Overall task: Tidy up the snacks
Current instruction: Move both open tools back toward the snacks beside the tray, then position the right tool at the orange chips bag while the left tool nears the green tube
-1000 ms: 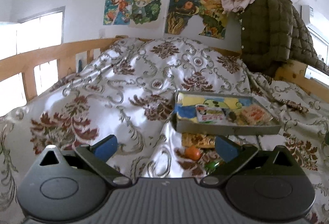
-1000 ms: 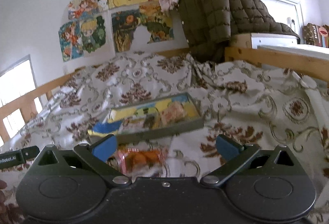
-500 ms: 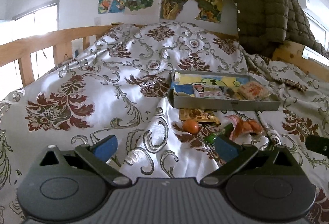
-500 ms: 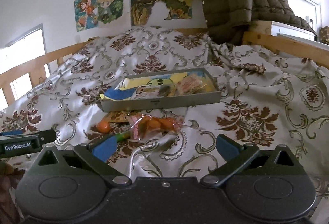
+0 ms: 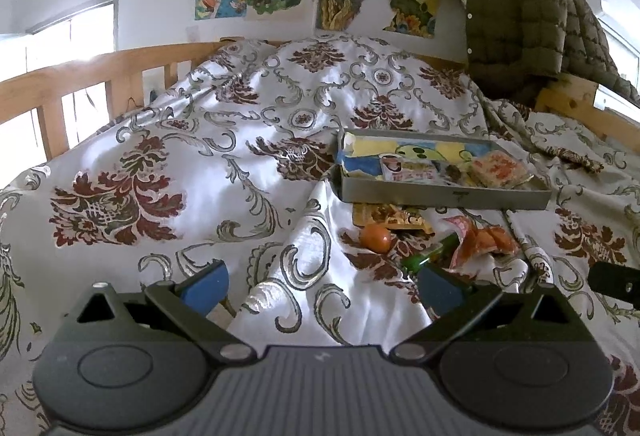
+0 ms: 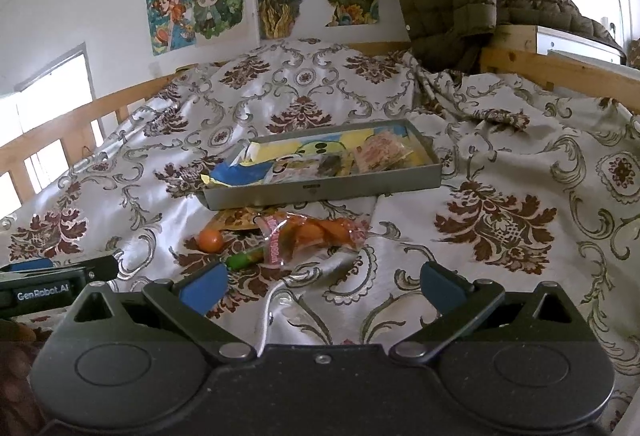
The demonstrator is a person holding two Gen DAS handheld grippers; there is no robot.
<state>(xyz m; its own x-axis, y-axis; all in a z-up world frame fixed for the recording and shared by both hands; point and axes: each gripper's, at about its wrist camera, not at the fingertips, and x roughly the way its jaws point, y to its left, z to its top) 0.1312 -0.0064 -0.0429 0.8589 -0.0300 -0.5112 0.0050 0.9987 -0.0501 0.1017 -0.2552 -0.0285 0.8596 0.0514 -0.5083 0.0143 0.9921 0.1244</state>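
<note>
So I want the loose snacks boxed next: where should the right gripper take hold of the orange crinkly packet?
Probably across the orange packet at its bulging middle, coming down from above. It lies flat on the bedspread, long axis sideways, just ahead of the open right gripper. Its left end overlaps the green-tipped stick, so stay right of that.

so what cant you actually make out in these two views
- Yellow flat packet: right wrist view, far part hidden behind the grey tray.
- Green item: left wrist view, near end covered by the left gripper finger.
- Print on the orange snack bag: too small to read.
- Right gripper: open, empty.
</note>
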